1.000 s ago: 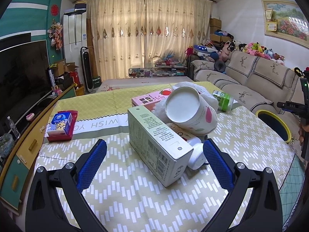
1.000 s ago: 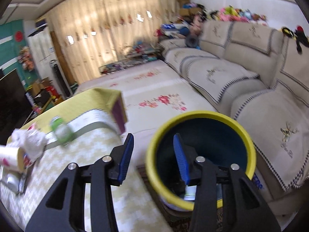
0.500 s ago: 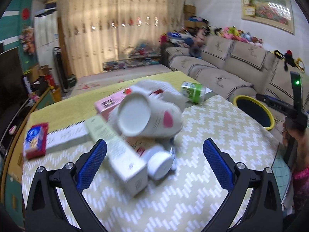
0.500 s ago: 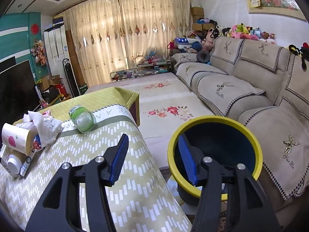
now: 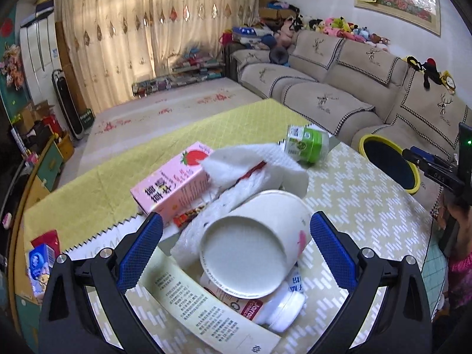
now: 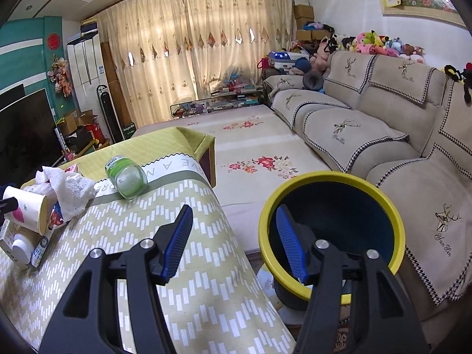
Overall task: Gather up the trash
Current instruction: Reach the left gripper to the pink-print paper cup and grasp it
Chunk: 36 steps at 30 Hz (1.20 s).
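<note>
- The left tongs [image 5: 236,243] have swung in on the trash pile since a second ago; the paper cup [image 5: 253,242], lying on its side, now sits between the wide-apart blades, which do not touch it.
- That reads as lining up a grab on the cup, so the next pickup looks close but is not yet made.
- The right tongs [image 6: 234,240] have just been opening, with nothing between the blades; one blade overlaps the yellow-rimmed bin [image 6: 333,221], which stands on the floor beside the worktop [image 6: 188,265].
- That suggests a drop into the bin is just finished and this hand is free again.
- Around the cup lie a pink carton [image 5: 174,183] behind it, crumpled tissue [image 5: 259,168], a white bottle [image 5: 280,309] under it and a pale box [image 5: 206,309] in front.
- A green jar [image 5: 306,146] lies farther back from the cup, towards the bin.
- The bin's inside is dark; its contents cannot be made out.
</note>
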Motion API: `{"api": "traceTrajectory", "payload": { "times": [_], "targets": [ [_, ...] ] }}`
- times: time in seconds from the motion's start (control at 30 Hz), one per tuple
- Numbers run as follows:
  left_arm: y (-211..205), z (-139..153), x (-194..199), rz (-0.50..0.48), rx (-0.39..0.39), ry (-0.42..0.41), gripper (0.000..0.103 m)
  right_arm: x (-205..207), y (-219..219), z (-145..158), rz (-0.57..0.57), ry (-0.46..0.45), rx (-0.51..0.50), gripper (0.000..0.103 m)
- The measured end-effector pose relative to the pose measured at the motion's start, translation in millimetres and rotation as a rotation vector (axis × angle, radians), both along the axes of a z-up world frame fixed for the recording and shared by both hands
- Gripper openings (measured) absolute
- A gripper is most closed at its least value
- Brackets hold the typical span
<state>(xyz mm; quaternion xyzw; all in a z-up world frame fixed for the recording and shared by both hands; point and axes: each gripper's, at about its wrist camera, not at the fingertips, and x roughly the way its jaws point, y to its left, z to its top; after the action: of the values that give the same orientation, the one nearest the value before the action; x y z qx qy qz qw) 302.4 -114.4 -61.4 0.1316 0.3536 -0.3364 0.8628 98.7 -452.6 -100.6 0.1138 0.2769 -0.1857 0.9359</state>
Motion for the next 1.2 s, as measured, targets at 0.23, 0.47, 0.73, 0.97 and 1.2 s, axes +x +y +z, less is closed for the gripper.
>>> {"api": "traceTrajectory", "payload": {
  "times": [0.23, 0.47, 0.73, 0.97, 1.2],
  "targets": [
    [-7, -6, -14, -0.038, 0.026, -0.010, 0.086, 0, -1, 0, -0.001, -0.001, 0.002, 0.059],
    [-17, -5, -31, -0.045, 0.069, -0.048, 0.074, -1, -2, -1, 0.000, -0.003, 0.005, 0.061],
    [-6, 9, -42, 0.036, 0.051, -0.117, 0.080, 0, -6, -1, 0.001, 0.000, 0.027, 0.062],
    [-8, 4, -54, -0.020, 0.065, -0.093, 0.080, 0, -10, -1, 0.002, -0.005, 0.037, 0.063],
    [-11, 12, -68, -0.054, 0.035, -0.109, 0.080, 0, -10, -2, 0.002, -0.002, 0.044, 0.064]
  ]
}}
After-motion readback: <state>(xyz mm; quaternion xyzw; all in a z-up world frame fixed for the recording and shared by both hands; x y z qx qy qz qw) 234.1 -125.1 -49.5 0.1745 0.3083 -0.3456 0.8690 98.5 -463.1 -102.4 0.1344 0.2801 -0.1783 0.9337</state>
